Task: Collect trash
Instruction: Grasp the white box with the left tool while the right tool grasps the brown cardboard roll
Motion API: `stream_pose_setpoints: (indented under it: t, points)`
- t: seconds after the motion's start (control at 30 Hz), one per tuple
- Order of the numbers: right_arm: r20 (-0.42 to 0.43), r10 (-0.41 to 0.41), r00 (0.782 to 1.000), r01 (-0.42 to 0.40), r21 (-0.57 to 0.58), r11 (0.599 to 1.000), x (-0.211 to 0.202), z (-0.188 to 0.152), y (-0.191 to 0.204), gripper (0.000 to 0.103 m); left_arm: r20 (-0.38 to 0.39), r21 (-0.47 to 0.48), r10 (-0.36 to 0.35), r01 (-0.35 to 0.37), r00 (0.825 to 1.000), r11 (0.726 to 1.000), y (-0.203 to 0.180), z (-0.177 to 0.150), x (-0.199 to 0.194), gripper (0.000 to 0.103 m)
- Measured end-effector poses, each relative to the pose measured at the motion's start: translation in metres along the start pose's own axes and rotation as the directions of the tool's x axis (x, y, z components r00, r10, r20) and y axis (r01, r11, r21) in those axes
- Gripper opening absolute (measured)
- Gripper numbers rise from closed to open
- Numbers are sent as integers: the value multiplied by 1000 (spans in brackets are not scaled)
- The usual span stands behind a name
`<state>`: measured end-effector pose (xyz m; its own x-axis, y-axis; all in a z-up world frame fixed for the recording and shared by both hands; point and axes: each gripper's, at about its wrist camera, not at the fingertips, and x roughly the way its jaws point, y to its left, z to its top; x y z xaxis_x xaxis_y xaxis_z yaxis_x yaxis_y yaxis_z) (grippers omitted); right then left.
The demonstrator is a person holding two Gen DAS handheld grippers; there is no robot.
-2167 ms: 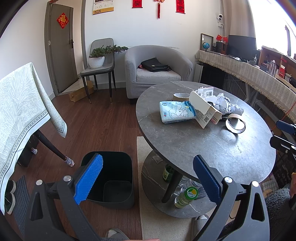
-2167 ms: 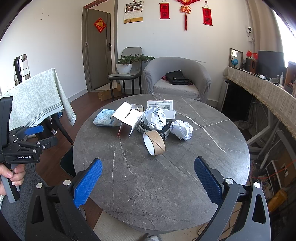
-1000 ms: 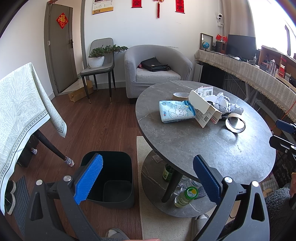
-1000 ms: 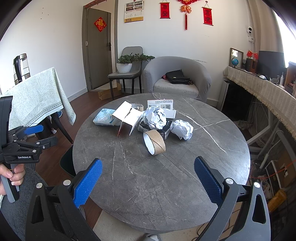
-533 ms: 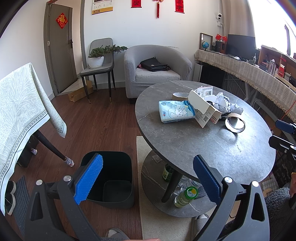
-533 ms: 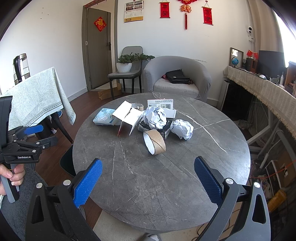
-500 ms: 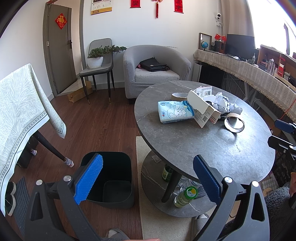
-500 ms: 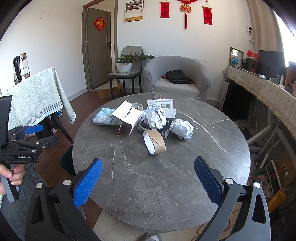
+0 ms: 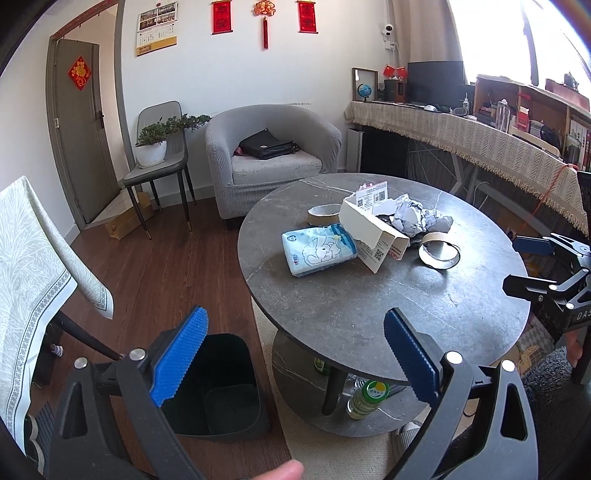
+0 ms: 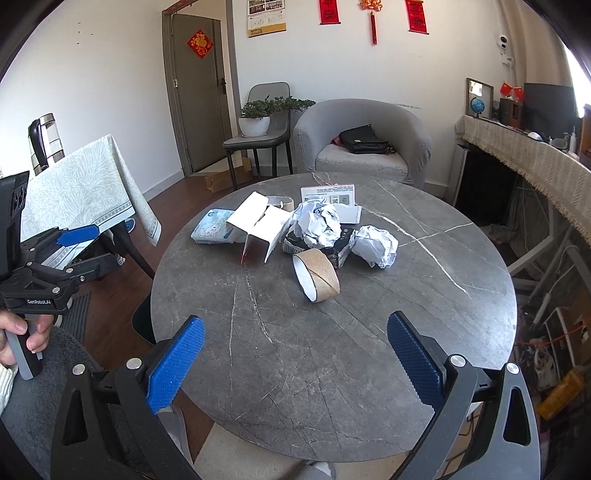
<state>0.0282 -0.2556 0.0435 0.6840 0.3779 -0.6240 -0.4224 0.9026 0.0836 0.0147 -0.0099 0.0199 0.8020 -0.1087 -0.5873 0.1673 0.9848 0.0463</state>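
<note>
White walls [image 9: 229, 85] hung with red paper banners [image 9: 218, 17], dark wood plank floor [image 9: 147, 273], grey tub armchair [image 9: 271, 162], grey door [image 10: 199, 92], bright window [image 9: 517, 40].

Left wrist view: my left gripper [image 9: 293, 350] hangs over the gap between bin and round surface.

Its blue fingers [image 9: 179, 356] stand wide apart with nothing between them, though they have just been closing a little. Below them I see the dark bin [image 9: 221, 387] on the wood floor, beside the grey surface [image 9: 369, 306]. On that lie a tissue pack [image 9: 319, 251], a torn white box [image 9: 373, 232], crumpled paper [image 9: 413, 218] and a tape roll [image 9: 439, 254]. My right gripper [image 9: 532, 266] shows at the right edge.
</note>
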Motion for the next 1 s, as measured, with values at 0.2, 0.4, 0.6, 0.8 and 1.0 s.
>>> stream_pose_setpoints:
  t: [0.2, 0.4, 0.6, 0.8, 1.0]
  points:
    - [-12, 34, 999, -34, -6, 999, 10, 10, -6, 100, -12, 84, -83, 84, 996, 993, 2, 24, 13, 85]
    - [-25, 107, 994, -107, 11, 994, 22, 21, -18, 100, -82, 217, -185, 199, 979, 956, -12, 52, 42, 90]
    - [-77, 178, 981, -179, -15, 984, 42, 26, -20, 100, -172, 307, -300, 340, 938, 889, -28, 70, 75, 90]
    - [-115, 203, 972, -208, -33, 978, 52, 29, -25, 100, -260, 405, -365, 444, 894, 800, -46, 82, 112, 88]
    - [-134, 232, 963, -236, -16, 972, 59, 26, -33, 100, -332, 413, -410, 521, 850, 747, -48, 96, 145, 88]
